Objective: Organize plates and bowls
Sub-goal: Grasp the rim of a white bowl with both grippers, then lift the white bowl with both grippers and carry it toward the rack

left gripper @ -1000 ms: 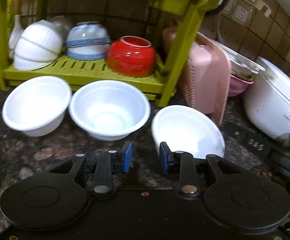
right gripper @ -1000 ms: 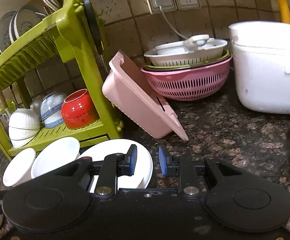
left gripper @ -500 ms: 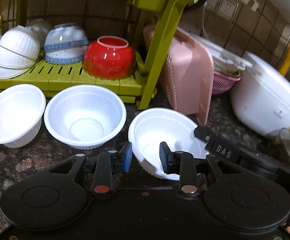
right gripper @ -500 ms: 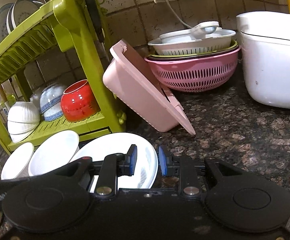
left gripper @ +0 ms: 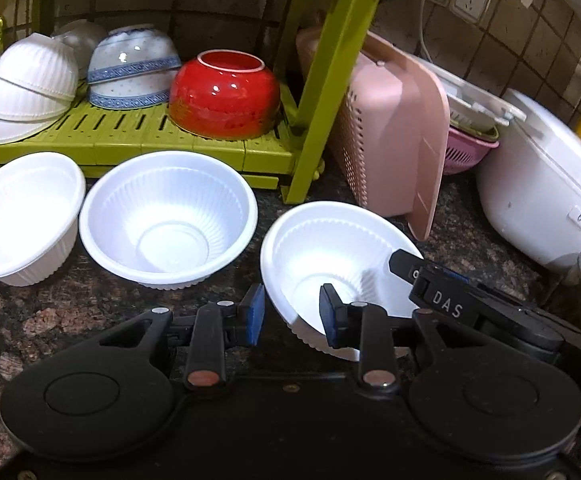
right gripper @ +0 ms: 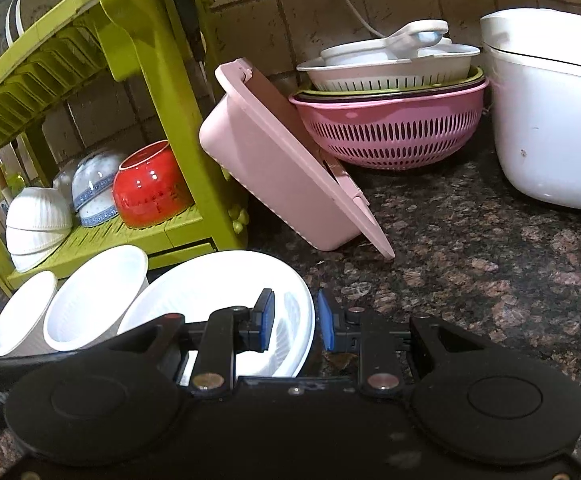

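Three white plastic bowls stand in a row on the dark stone counter: left bowl (left gripper: 22, 216), middle bowl (left gripper: 168, 216) and right bowl (left gripper: 330, 248). My left gripper (left gripper: 292, 315) is open and straddles the near-left rim of the right bowl, one pad inside and one outside. My right gripper (right gripper: 295, 322) is open and straddles the opposite rim of that same bowl (right gripper: 218, 284). One finger (left gripper: 404, 262) of the right gripper shows over the bowl's right edge in the left wrist view. Behind the bowls stands a green dish rack (left gripper: 130, 144).
The rack's lower shelf holds stacked white ribbed bowls (left gripper: 30, 88), blue-patterned bowls (left gripper: 130, 68) and a red bowl (left gripper: 224, 96); plates (right gripper: 2, 28) stand on top. A pink basket (right gripper: 282, 168) leans beside it, then stacked colanders (right gripper: 390, 124) and a white rice cooker (right gripper: 550, 120).
My left gripper has moved right from the middle bowl to the right bowl's rim. My right gripper has come lower and closer, so that bowl's rim now sits between its pads.
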The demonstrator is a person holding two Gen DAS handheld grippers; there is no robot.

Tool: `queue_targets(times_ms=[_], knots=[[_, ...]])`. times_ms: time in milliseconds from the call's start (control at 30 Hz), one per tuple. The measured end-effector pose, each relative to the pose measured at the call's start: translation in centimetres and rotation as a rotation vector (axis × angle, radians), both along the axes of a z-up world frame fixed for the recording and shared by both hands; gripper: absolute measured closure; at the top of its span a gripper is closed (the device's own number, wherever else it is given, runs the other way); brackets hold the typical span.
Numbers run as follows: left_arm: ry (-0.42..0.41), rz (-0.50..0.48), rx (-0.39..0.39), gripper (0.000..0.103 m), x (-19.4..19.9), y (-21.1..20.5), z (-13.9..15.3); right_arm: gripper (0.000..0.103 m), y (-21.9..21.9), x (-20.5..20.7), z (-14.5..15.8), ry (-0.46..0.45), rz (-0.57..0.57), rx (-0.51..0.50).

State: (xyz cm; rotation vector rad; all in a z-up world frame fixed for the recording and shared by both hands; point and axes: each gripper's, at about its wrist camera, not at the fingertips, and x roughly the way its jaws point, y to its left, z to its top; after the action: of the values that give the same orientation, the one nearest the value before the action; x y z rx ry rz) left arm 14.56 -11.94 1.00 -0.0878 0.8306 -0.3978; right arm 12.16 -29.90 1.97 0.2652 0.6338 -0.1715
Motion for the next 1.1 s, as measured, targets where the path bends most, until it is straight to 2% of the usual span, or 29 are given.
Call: queue_targets(times_ms=[200,300,433,667,1100], knots=[[0.014,0.01,0.021,0.063,0.9,-0.7,-0.8,0.077,-0.2,0.5,-0.4,0.016,0.003,0.005],[0.025,0.017,0.014,0.063,1.3,-0.9,-1.1,0.085,-0.3,0.8,-0.7,0.032,0.007,0.006],[0.025,0.02,0.011,0.067,1.3,-1.0,-1.1,0.085,-0.1,0.7,-0.7,0.042,0.024,-0.012],[0.034,0.005,0.012,0.067,0.7,-0.5,-0.8,0.085,0.0,-0.3,-0.4,0.062,0.038,-0.001],[0.062,-0.006,0.045,0.067,-2.5,3.3,-0.4,0.084,4.0,-3.8,0.1,0.119,0.132,-0.018]])
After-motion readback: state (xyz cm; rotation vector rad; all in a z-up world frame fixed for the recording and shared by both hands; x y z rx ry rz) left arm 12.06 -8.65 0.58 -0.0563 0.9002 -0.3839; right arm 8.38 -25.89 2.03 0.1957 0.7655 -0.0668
